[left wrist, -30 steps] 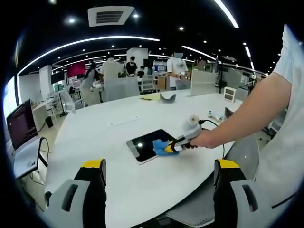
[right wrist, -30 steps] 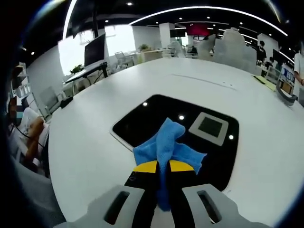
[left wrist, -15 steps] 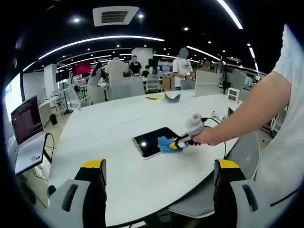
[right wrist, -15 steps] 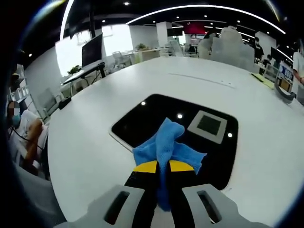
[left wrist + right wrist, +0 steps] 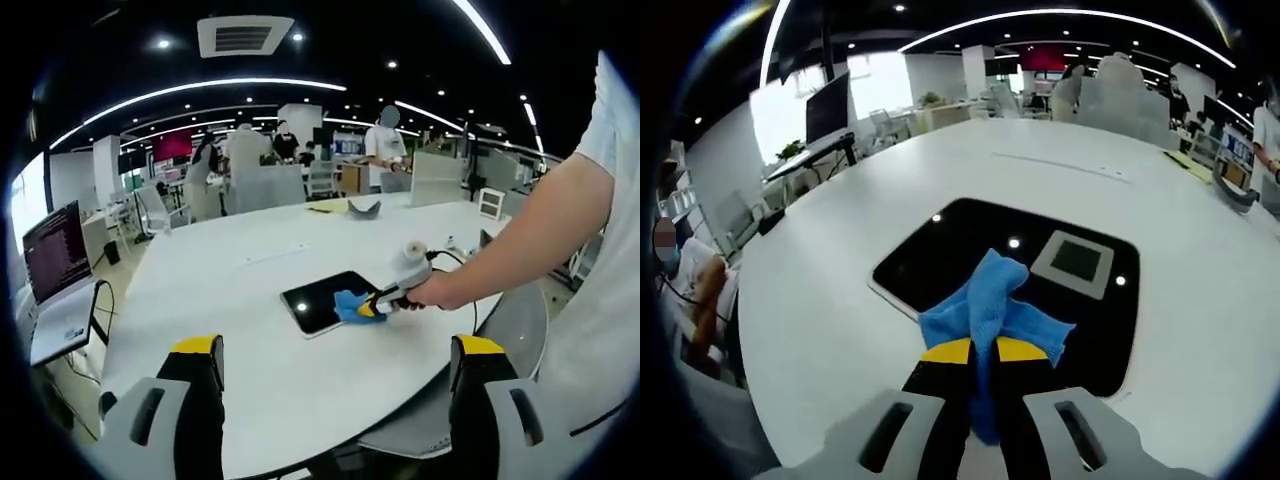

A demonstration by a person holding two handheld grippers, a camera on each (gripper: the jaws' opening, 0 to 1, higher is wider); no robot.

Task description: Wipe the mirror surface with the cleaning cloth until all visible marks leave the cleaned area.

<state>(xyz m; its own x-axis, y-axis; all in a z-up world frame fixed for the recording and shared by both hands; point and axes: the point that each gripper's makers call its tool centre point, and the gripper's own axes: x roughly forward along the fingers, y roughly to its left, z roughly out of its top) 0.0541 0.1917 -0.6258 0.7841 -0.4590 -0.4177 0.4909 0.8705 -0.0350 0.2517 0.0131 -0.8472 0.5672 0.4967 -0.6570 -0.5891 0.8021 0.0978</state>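
The right gripper is clamping a bunched blue cloth between its yellow-tipped jaws, and the cloth is resting on the near edge of the mirror, which is lying flat on the white table. In the left gripper view the same cloth is sitting at the right end of the mirror, with the person's hand gripping the tool behind it. The left gripper is hanging well back from the table edge, its jaws standing wide apart and holding nothing.

The glass is reflecting ceiling lights and a vent, so I cannot tell whether any marks are lying on it.

The main risk here seems to be the mirror sliding: nothing is bracing it, and a push with the cloth along the smooth table could shove it toward the far side rather than rub it clean. The cloth is also gathered into a narrow wad, so each pass is probably covering only a thin strip, and the far left part of the glass could go unwiped. Pressing too steeply could bring the hard jaw tips against the glass and scratch it.
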